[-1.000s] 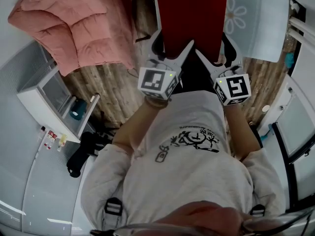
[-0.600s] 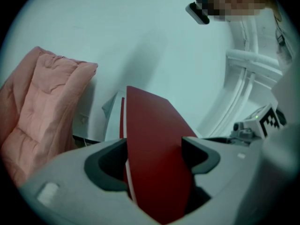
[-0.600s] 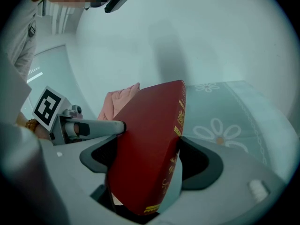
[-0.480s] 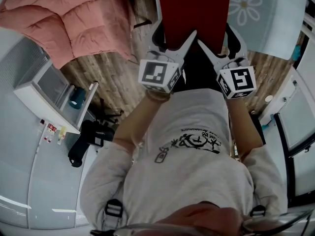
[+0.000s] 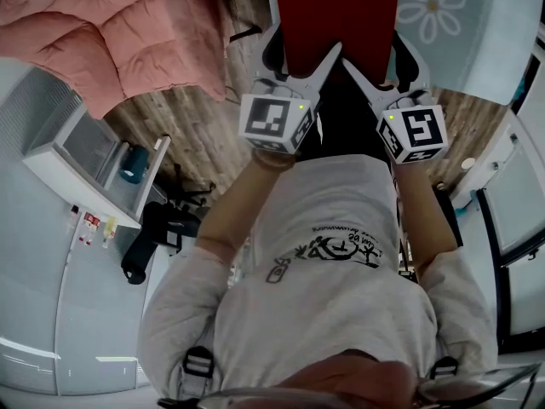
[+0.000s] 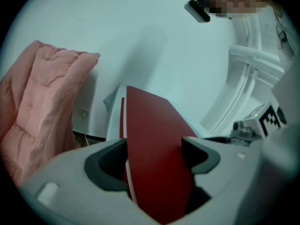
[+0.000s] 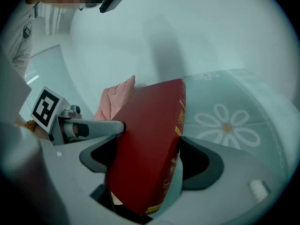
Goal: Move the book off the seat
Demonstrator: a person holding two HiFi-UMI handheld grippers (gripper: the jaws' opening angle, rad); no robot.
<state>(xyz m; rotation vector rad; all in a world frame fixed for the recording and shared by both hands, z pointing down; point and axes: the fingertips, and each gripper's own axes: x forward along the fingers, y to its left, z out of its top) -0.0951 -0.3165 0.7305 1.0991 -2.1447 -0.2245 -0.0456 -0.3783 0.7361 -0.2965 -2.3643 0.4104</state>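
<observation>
A: Where is the book (image 5: 339,15) hanging?
B: Over the wooden floor (image 5: 192,126); the left gripper (image 6: 154,156) and right gripper (image 7: 147,156) are clamping its near edge side by side, both reaching forward and angling down

The person wears a light grey top (image 5: 341,194) with a black scribbled print (image 5: 328,252) across it, and black strap buckles (image 5: 197,362) sit at the shoulders. The left claw (image 5: 302,54) and right claw (image 5: 381,58) are pale grey plastic with dark grey pads (image 6: 105,165). Each carries a white cube (image 5: 274,122) with black square markers and a small green light.
</observation>
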